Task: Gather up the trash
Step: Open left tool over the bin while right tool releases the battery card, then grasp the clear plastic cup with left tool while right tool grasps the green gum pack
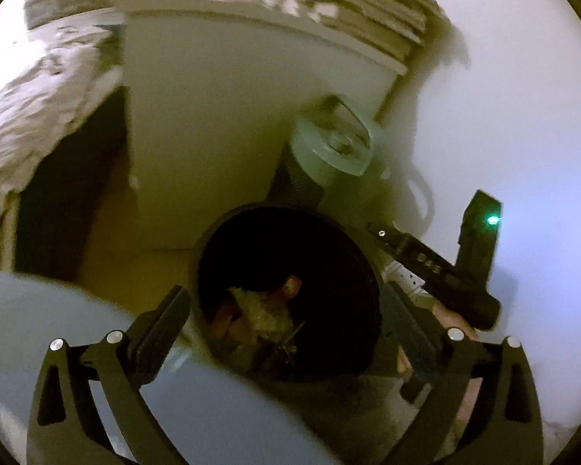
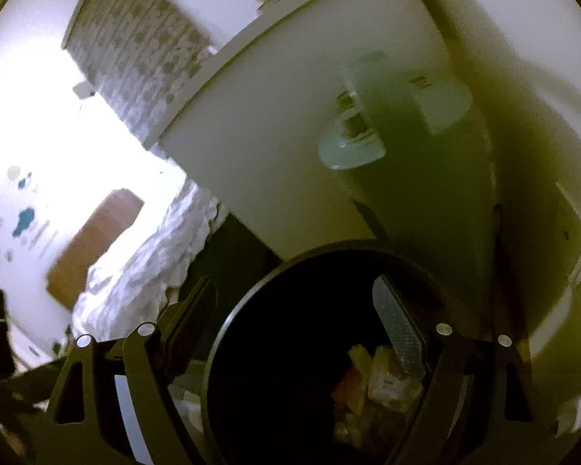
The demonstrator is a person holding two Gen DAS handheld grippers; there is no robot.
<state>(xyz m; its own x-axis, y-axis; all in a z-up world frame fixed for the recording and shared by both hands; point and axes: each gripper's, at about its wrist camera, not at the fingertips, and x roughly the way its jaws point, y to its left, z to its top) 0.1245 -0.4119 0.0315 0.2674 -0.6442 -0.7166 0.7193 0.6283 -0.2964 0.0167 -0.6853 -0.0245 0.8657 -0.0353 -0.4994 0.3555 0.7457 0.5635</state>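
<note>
Trash [image 1: 259, 317] lies inside the black bin [image 1: 213, 240]; left gripper [image 1: 290, 310] and right gripper [image 2: 298, 317] hover spread, empty, above its mouth.

**Around the edges: furniture, fabric and a fan-like gadget**

A white cabinet [image 1: 213, 116] fills the centre of the left wrist view. Patterned bedding [image 1: 31, 116] spills down the left edge. A pale round appliance [image 1: 329, 147] stands centre right, just beside the cabinet. A white wall [image 1: 523, 97] occupies the right.
</note>
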